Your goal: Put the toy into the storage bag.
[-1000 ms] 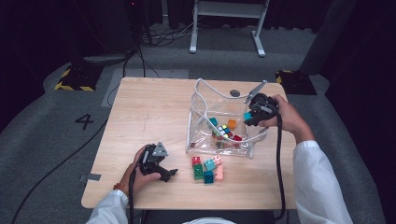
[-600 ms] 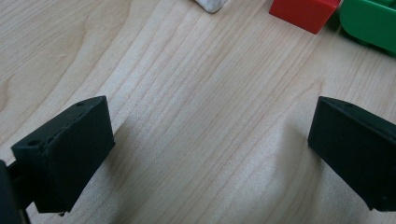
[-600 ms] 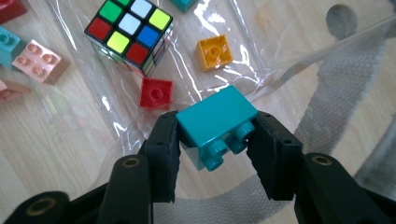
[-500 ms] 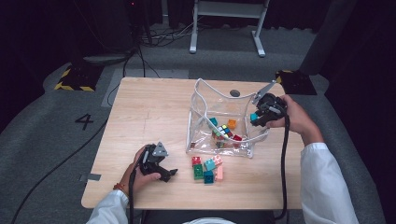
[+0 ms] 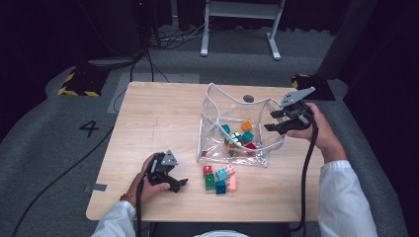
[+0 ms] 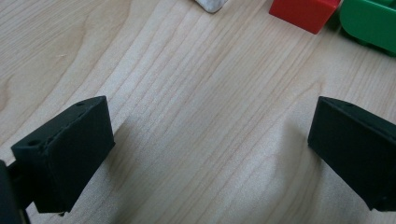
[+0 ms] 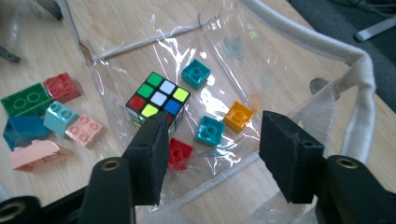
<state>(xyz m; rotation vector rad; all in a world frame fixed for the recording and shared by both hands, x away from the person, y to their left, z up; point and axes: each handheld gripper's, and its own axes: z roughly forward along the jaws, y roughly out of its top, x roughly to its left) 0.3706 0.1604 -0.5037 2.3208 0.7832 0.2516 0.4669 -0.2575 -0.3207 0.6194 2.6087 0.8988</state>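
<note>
A clear plastic bag (image 5: 211, 111) with white trim stands open on the wooden table (image 5: 148, 113). Inside lie a Rubik's cube (image 7: 159, 99), two teal bricks (image 7: 209, 130), an orange brick (image 7: 238, 115) and a red brick (image 7: 180, 151). My right gripper (image 5: 270, 121) hovers at the bag's right rim, pointing into it. Its jaws have just been opening and nothing is between them (image 7: 215, 126). My left gripper (image 5: 180, 184) rests on the table left of a loose brick pile (image 5: 220, 177), open and empty (image 6: 210, 140).
The loose pile holds green (image 7: 25, 99), red (image 7: 63, 86), light teal (image 7: 60, 116) and pink (image 7: 84, 130) bricks in front of the bag. The table's near edge is just behind my left hand. A dark hole (image 5: 248, 98) marks the tabletop behind the bag.
My right gripper carried a teal brick at its tips, moved right and slightly up, and let it go; a teal brick now lies in the bag. The left gripper stayed put.
</note>
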